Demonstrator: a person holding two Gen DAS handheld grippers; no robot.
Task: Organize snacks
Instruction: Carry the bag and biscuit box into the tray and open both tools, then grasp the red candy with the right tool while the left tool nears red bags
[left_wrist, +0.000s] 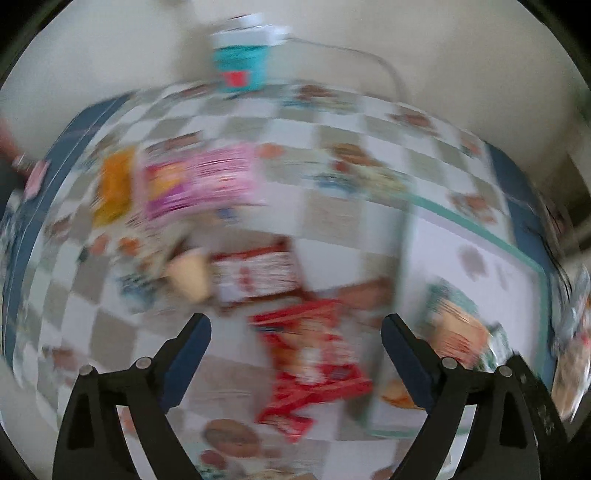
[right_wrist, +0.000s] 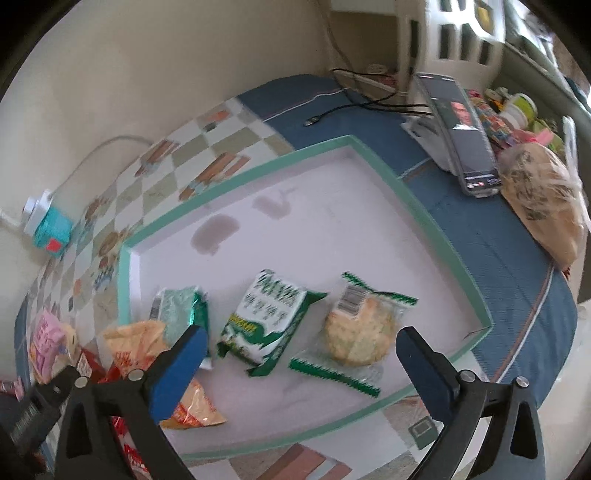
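The left wrist view is blurred by motion. My left gripper (left_wrist: 297, 328) is open above the checked tablecloth, with a red snack packet (left_wrist: 314, 354) lying on the cloth below the gap between its fingers. Beyond it lie a red-and-white packet (left_wrist: 255, 273), a pink packet (left_wrist: 199, 181) and an orange one (left_wrist: 114, 188). My right gripper (right_wrist: 301, 350) is open over the teal-rimmed tray (right_wrist: 236, 173). In the tray lie a green-and-white packet (right_wrist: 266, 321), a round cracker in a clear wrapper (right_wrist: 354, 332), a green foil packet (right_wrist: 181, 310) and an orange packet (right_wrist: 147, 343).
A teal box (right_wrist: 48, 229) with a white plug and cable stands by the wall. Right of the tray are a dark phone on a stand (right_wrist: 465, 147), black cables (right_wrist: 369, 96) and a bagged loaf (right_wrist: 543, 199). A white basket (right_wrist: 461, 37) stands behind.
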